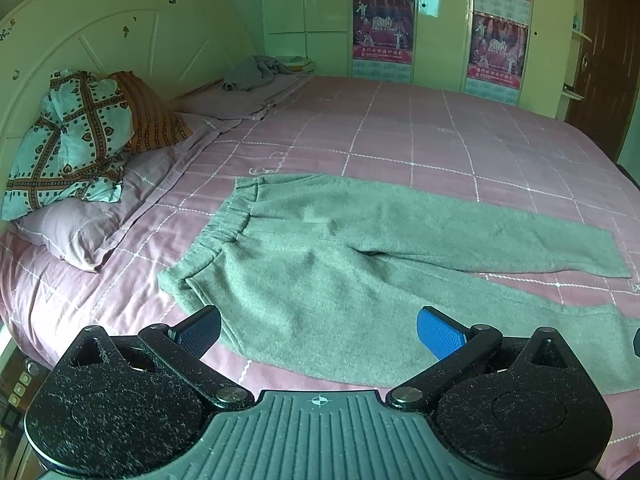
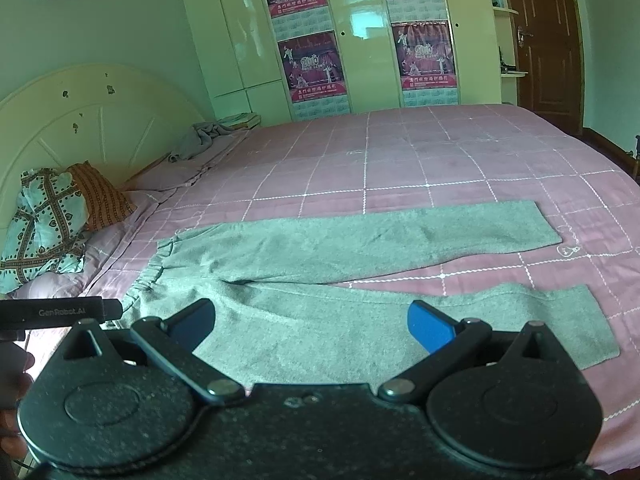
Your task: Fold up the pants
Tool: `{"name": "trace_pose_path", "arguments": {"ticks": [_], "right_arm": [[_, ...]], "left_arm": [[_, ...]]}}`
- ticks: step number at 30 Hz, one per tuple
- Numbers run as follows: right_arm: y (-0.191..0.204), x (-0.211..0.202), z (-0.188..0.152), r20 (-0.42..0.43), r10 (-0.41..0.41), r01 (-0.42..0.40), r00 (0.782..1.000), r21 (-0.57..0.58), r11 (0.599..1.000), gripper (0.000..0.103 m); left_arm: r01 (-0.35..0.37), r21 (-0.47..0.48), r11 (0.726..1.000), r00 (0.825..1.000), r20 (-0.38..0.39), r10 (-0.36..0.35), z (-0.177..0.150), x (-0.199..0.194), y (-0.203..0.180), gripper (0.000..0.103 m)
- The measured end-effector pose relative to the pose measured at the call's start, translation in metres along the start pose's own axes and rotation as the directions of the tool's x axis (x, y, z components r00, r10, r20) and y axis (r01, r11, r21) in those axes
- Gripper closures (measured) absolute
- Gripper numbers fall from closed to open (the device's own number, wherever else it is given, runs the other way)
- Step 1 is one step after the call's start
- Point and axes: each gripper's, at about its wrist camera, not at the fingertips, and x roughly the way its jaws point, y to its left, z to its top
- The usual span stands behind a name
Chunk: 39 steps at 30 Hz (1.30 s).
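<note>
Grey-green pants (image 1: 332, 264) lie flat on the pink checked bed (image 1: 440, 136), waistband to the left and both legs spread apart to the right. My left gripper (image 1: 320, 330) hovers open above the near hip area, with nothing between its blue pads. In the right wrist view the same pants (image 2: 320, 248) stretch across the bed. My right gripper (image 2: 312, 322) hangs open above the near leg, its fingers wide apart and touching nothing. The left gripper's black body (image 2: 60, 312) shows at the left edge of that view.
Patterned pillows (image 1: 72, 140) and a pale pillow (image 1: 80, 228) are piled by the curved headboard (image 1: 120, 32) at left. A grey crumpled cloth (image 1: 252, 72) lies at the far head end. Wardrobe doors with posters (image 1: 384, 28) stand behind the bed, and a brown door (image 2: 540, 40) stands at right.
</note>
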Motion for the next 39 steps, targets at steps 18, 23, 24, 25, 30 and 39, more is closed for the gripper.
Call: {"name": "trace_pose_path", "arguments": {"ticks": [18,23,24,25,30,39], "right_arm": [[0.000,0.001,-0.001,-0.010,-0.018,0.018,1.000,-0.020,1.000,0.000],[0.000,0.001,-0.002,-0.021,-0.025,0.025,0.999,-0.024,0.999,0.000],[0.000,0.002,-0.001,-0.020,-0.023,0.023,1.000,-0.021,1.000,0.000],[0.000,0.002,-0.001,-0.021,-0.022,0.022,1.000,-0.021,1.000,0.000],[0.001,0.003,-0.001,-0.021,-0.029,0.028,0.999,-0.025,0.999,0.000],[-0.002,0.005,-0.003,-0.006,-0.014,0.014,1.000,-0.013,1.000,0.000]], "left_arm": [[-0.018,0.017,1.000,1.000,-0.023,0.018,0.000,0.002,-0.004,0.000],[-0.001,-0.005,1.000,1.000,-0.002,0.001,0.000,0.003,-0.002,0.000],[0.004,-0.009,1.000,1.000,0.002,-0.004,0.000,0.003,-0.001,0.000],[0.004,-0.010,1.000,1.000,0.002,-0.004,0.000,0.004,-0.001,0.000],[0.003,-0.010,1.000,1.000,0.004,-0.003,0.000,0.004,-0.001,0.000],[0.010,-0.027,1.000,0.999,-0.042,-0.011,0.002,0.013,-0.002,0.000]]}}
